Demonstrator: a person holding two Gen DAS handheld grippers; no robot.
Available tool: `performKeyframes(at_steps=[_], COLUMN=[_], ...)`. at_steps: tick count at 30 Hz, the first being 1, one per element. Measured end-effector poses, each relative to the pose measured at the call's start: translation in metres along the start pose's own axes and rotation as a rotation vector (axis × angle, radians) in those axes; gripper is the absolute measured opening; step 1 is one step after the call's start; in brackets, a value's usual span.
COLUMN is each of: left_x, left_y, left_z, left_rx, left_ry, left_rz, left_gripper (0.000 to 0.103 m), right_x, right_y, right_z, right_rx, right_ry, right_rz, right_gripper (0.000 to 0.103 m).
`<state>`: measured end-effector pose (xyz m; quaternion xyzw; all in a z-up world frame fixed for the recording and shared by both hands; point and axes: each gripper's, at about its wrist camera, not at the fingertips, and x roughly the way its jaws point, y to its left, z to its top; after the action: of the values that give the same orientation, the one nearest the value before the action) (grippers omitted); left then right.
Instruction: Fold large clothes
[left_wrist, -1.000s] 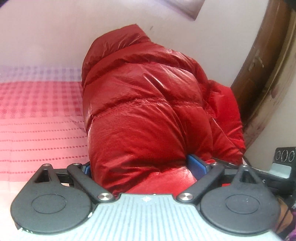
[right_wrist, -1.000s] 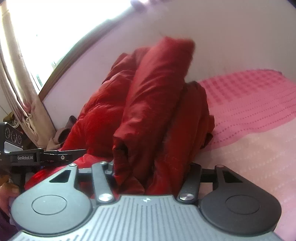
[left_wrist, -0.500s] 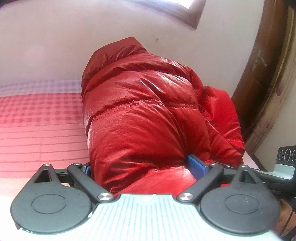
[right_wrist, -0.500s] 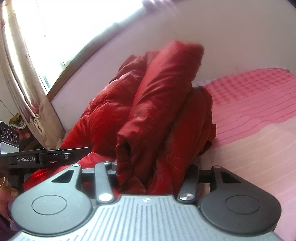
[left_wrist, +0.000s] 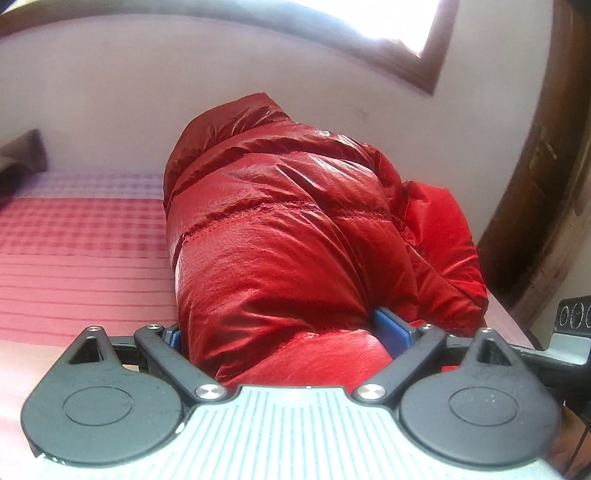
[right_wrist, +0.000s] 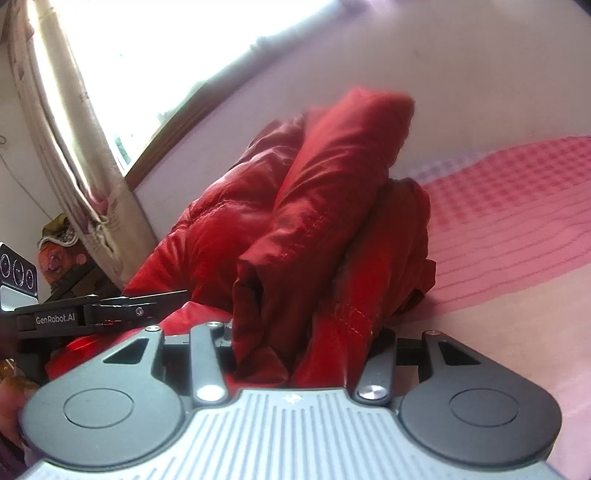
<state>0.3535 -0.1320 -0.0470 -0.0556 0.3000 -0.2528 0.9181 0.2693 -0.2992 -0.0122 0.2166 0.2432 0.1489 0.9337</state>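
A shiny red puffer jacket (left_wrist: 280, 240) fills the middle of the left wrist view, bunched into a thick quilted roll that lies lengthwise away from the camera on a bed (left_wrist: 74, 258) covered in a pink checked and striped sheet. The left hand-held gripper (left_wrist: 288, 332) clamps the near end of the jacket; fabric bulges between its two blue pads (left_wrist: 389, 328), the left one mostly hidden by the cloth. A looser red fold spills to the right of the roll. Behind stands a pale wall (left_wrist: 147, 92) with a brown-framed window (left_wrist: 424, 48) above, a dark wooden door (left_wrist: 535, 166) at right, and a dark pillow (left_wrist: 22, 158) at far left. Part of the right hand-held gripper (left_wrist: 569, 328) pokes in at the right edge.
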Motion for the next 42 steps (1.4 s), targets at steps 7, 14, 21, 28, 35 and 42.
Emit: performKeyframes(at_steps=[7,14,21,28,35,42], left_x=[-0.024,-0.044,-0.052,-0.061,-0.067,-0.059], left_y=[0.018,0.030,0.038,0.048,0.051,0.070], left_z=[0.000,0.002,0.002,0.002,0.002,-0.012], left_rx=[-0.030,-0.059,-0.088,-0.141,-0.196,-0.261], left_ry=[-0.031,-0.066,-0.089,-0.117,-0.131,-0.107], left_rz=[0.063,0.126,0.192,0.256,0.329,0.352], left_gripper=[0.093,0.093,0.093,0.093,0.093,0.094], right_x=[0.026,0.056,0.087,0.122,0.165,0.199], right_y=[0.035,0.074,0.109,0.145,0.179,0.194], right_z=[-0.002,-0.002,-0.006,-0.010,-0.021,-0.044], right_rx=[-0.013,-0.034,-0.044,-0.062,-0.086,-0.108], right_ry=[0.018,0.036,0.064,0.094,0.134,0.200], right_rz=[0.058,0.123,0.178,0.232,0.293,0.305], right_gripper=[0.048,0.048,0.048,0.048,0.048,0.048])
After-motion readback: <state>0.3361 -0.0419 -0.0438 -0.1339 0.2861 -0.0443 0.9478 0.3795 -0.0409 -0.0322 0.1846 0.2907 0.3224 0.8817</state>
